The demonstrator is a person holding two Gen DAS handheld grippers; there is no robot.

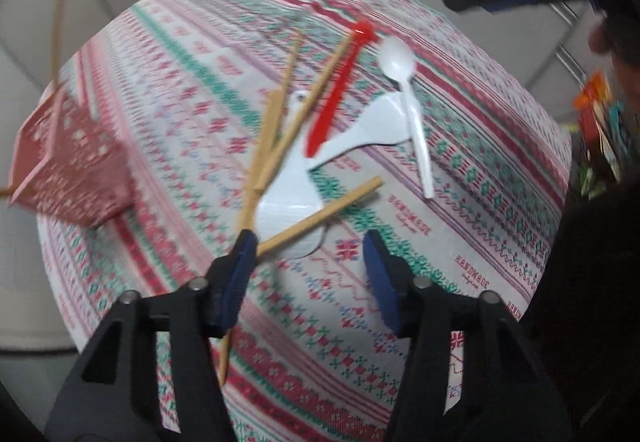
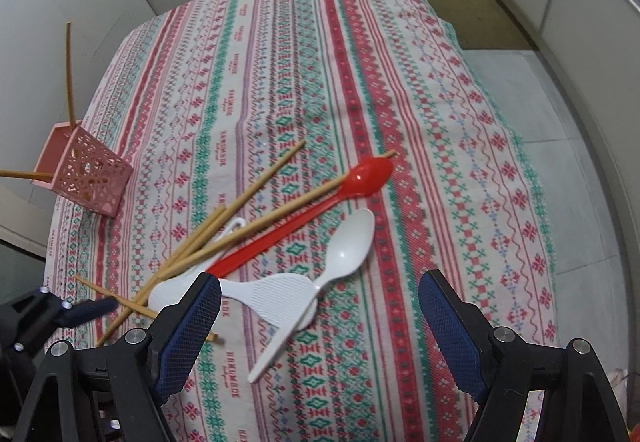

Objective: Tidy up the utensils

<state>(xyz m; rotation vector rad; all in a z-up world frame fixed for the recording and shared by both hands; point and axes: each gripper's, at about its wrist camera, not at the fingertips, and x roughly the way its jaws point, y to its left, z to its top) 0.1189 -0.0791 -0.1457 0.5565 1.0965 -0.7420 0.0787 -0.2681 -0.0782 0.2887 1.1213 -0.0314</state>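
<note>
At the bottom of the left wrist view we held the left gripper (image 1: 308,254) with jaws spread over the patterned worktop (image 1: 460,242), gripping nothing; one chopstick (image 1: 320,215) lay just beyond its left finger. In the right wrist view the right gripper (image 2: 320,306) also had its jaws spread and empty. Just past them lay the white rice paddle (image 2: 276,296), the white spoon (image 2: 344,250) and the red spoon (image 2: 308,213) among loose chopsticks (image 2: 240,201). Farther, at the left edge, stood the pink holder (image 2: 92,177), tilted, with chopsticks in it.
</note>
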